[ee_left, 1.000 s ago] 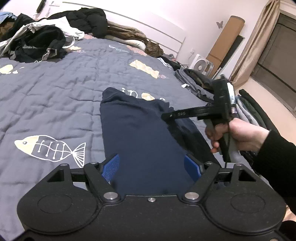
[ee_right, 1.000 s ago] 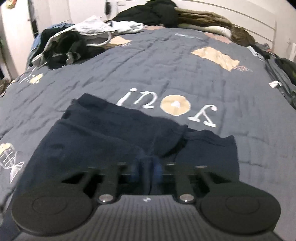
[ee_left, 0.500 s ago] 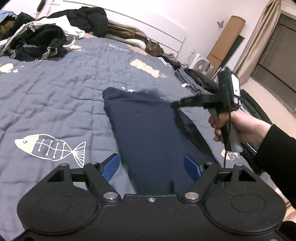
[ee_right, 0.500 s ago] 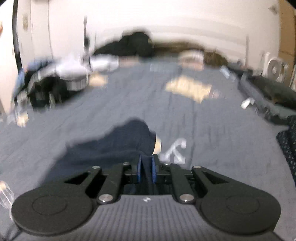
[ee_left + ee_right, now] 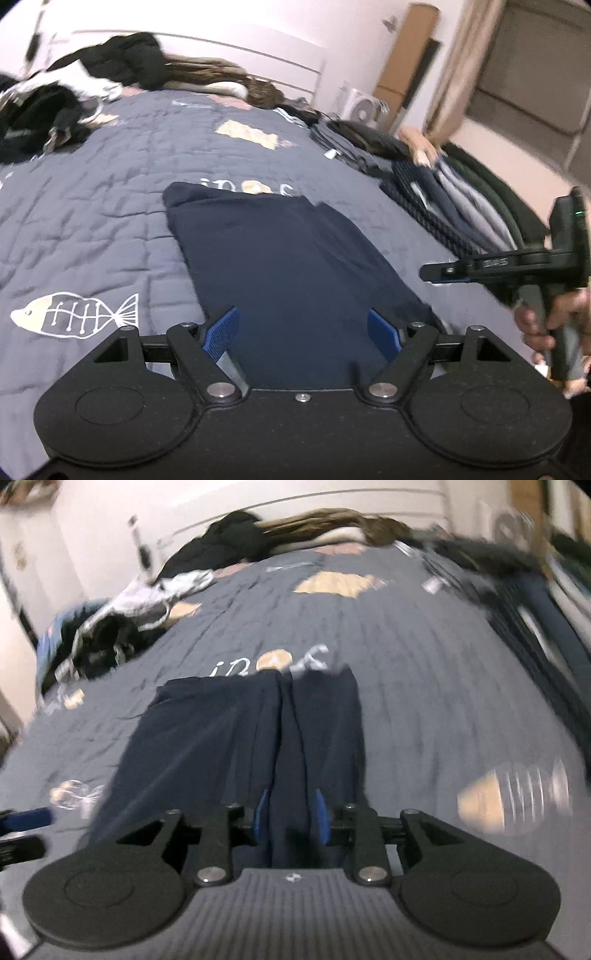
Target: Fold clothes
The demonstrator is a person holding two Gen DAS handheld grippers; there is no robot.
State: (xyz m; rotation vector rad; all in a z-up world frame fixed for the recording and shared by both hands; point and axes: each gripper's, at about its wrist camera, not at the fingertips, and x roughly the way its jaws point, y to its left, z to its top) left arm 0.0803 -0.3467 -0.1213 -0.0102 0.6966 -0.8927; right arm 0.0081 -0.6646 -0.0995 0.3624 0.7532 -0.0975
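Observation:
A navy garment lies lengthwise on the grey quilt, its right side folded over the middle. My left gripper hangs over the garment's near end, its blue pads wide open and clear of the cloth. In the left wrist view my right gripper is in a hand to the right of the garment, above the quilt. In its own blurred view the right gripper has its jaws opening. The garment shows beyond the pads, and they grip nothing.
Loose dark and white clothes are heaped at the quilt's far left. A row of folded clothes lines the right edge. More clothes and a brown furry shape lie at the headboard. A white fan stands beyond.
The right gripper, shut over the garment's right side before, has drawn back to the right and its pads have parted. The garment now lies flat, with that side folded in. The left gripper rolled slightly.

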